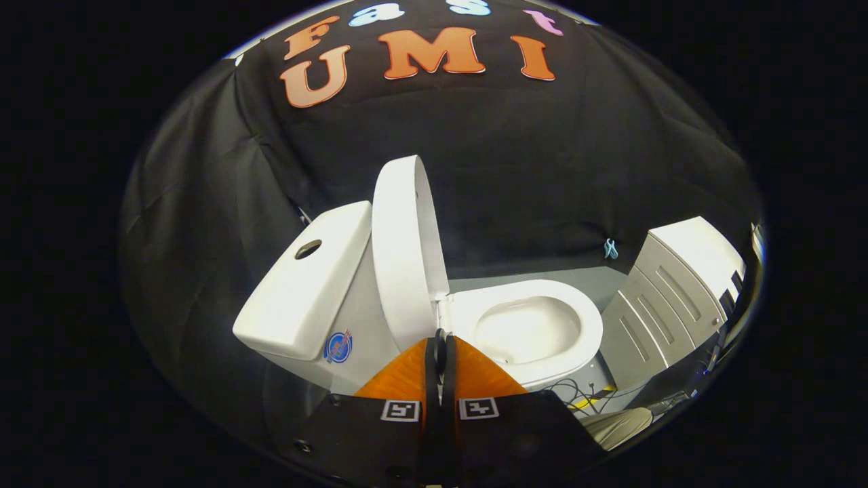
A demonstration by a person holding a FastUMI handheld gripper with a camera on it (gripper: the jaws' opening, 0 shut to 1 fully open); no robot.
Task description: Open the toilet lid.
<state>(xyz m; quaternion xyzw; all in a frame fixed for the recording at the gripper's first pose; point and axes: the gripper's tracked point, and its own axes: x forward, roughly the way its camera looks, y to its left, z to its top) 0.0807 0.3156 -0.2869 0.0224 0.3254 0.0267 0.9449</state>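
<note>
A white toilet stands ahead of me, seen from the side. Its lid point(401, 251) is raised upright and leans toward the cistern point(305, 285) behind it. The seat point(542, 305) lies flat around the open bowl point(525, 329). My gripper point(440, 337) is shut, its two fingers pressed together with nothing between them. The fingertips sit just short of the lid's lower edge near the hinge; I cannot tell whether they touch it.
A white cabinet point(671, 298) with drawers stands beyond the bowl's front end. Cables point(583, 396) lie on the grey floor point(542, 274) below the bowl. The black cloth wall runs close behind the toilet, with a small blue clip point(611, 249) on it.
</note>
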